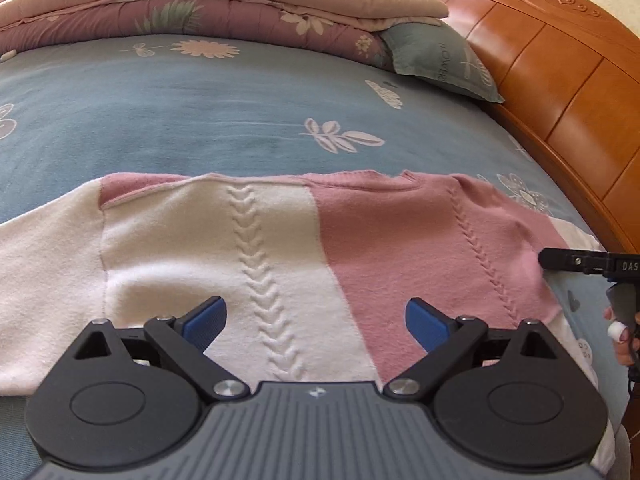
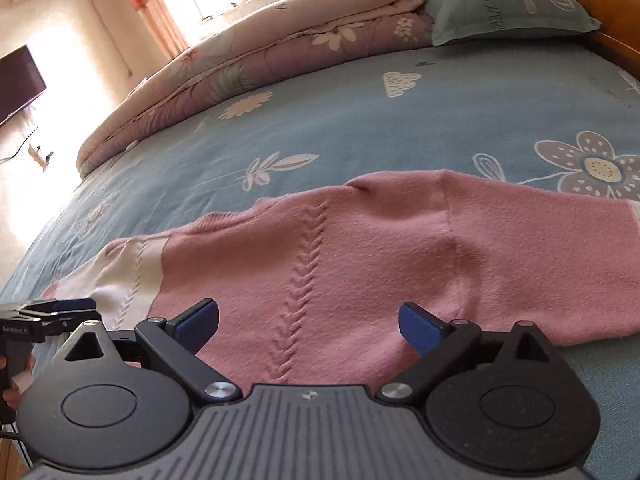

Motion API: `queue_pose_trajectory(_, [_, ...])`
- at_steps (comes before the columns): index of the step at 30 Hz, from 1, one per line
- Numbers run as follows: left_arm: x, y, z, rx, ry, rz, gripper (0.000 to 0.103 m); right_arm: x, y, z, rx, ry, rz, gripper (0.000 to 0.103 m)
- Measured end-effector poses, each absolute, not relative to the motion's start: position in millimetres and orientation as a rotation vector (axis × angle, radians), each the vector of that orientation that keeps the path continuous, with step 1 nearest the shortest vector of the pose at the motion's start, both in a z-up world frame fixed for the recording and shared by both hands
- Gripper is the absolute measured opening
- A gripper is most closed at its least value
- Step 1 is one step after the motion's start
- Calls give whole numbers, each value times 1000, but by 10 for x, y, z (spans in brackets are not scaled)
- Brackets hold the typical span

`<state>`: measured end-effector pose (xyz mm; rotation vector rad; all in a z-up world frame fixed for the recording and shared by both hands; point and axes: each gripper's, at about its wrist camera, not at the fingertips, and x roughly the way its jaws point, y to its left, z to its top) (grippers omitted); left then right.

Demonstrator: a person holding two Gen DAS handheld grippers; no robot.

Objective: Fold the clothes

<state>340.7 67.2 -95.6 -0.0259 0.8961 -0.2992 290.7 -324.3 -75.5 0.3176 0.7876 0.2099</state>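
Nearest to us, the left hand-held gripper [image 1: 316, 320] hung over the near hem of the sweater [image 1: 256, 264], its blue pads spread wide and clasping nothing. The right hand-held gripper [image 2: 308, 322] was likewise released, jaws wide apart above the pink half of the sweater [image 2: 360, 256]. In the left wrist view we saw the right hand-held gripper [image 1: 560, 259] side-on at the right edge, its tip at the pink side seam; from that angle we could not tell its opening.

The sweater lay spread flat near the front edge of the bed [image 1: 200, 120], one half white, one half pink, a braided cable running down each half. Its white sleeve reached toward the bed's left side, the pink sleeve [image 2: 540, 240] toward the right.

Beyond it we saw bare blue floral sheet. Further back a folded pink quilt [image 1: 200, 12] ran along the far edge, with a grey-green pillow [image 1: 440, 60] beside it at the far right corner, against the wooden headboard [image 1: 560, 80].
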Motion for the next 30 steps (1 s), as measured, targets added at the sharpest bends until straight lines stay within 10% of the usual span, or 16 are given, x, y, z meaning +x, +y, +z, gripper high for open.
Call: queue_pose_trajectory(30, [2369,1347,-672,-503,822,-297,96,1891,-2313,-989,133,806,176,103])
